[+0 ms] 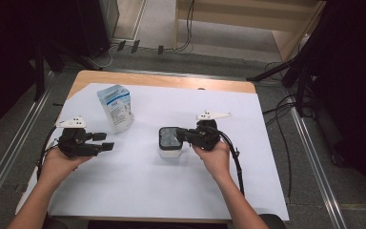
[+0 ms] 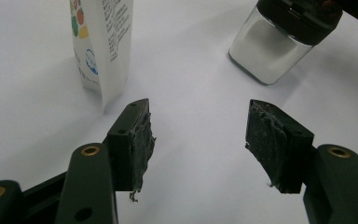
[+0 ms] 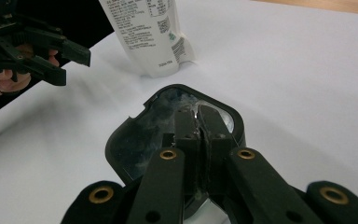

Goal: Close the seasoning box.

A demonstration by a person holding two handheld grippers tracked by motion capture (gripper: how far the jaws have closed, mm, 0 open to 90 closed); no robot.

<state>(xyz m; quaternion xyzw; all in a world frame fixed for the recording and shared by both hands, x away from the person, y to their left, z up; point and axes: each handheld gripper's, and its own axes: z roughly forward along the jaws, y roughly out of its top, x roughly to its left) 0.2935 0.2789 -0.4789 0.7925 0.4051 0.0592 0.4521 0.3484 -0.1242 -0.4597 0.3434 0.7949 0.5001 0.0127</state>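
Observation:
A clear square container [image 1: 170, 151] of white powder with a black lid [image 3: 140, 140] stands mid-table on the white sheet. My right gripper [image 1: 178, 133] reaches over it from the right, jaws shut together and tips lying on the lid's top [image 3: 199, 114]; I cannot tell whether a thin tab is pinched between them. A white and blue pouch [image 1: 116, 107] stands upright behind and to the left. My left gripper [image 1: 104, 141] hovers at the left of the sheet, open with nothing between its pads [image 2: 198, 135], pointing toward the pouch [image 2: 103, 42] and container [image 2: 272, 44].
A white paper sheet [image 1: 147, 181] covers most of the wooden table [image 1: 162, 80]. Cables trail from both grippers off the near edge. Metal rails and dark stands flank the table on the floor. Open sheet lies in front of the container and to its right.

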